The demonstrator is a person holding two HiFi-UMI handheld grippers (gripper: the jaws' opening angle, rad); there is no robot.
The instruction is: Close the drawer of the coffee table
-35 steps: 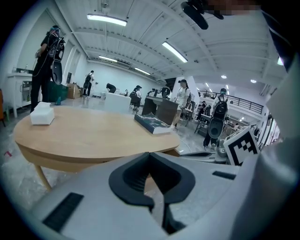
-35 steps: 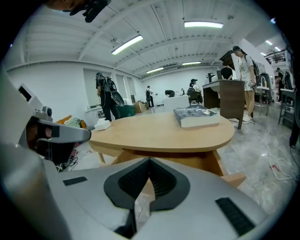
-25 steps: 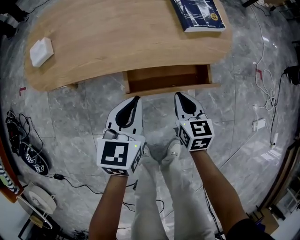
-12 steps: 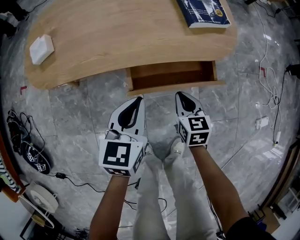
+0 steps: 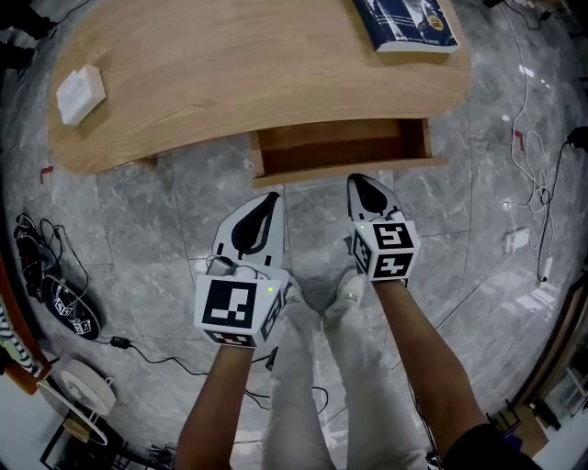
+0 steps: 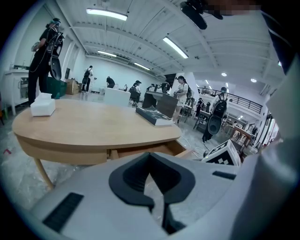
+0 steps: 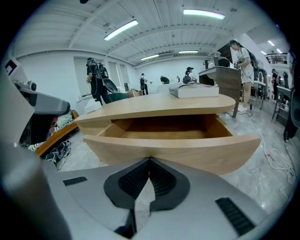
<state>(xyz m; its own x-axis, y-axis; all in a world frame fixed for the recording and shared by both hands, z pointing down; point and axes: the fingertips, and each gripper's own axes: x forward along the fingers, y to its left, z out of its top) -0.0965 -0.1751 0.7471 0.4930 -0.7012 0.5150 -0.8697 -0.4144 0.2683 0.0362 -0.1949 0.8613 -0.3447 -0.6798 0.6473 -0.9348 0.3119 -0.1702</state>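
Note:
The wooden coffee table has its drawer pulled out toward me, and the inside looks empty. My right gripper is shut, its tips at the middle of the curved drawer front; I cannot tell if they touch it. In the right gripper view the shut tips sit right against that front's lower edge. My left gripper is shut too and holds nothing. It hangs over the floor just below the drawer's left corner. In the left gripper view the drawer shows just past its tips.
A dark book lies on the table's far right and a white box on its left end. White cables trail over the marble floor at the right, black cables and gear at the left. My shoes are below the grippers.
The right gripper has moved up to the drawer front, closing the small gap that was there. The left gripper has barely moved. The drawer is still as far out as before.

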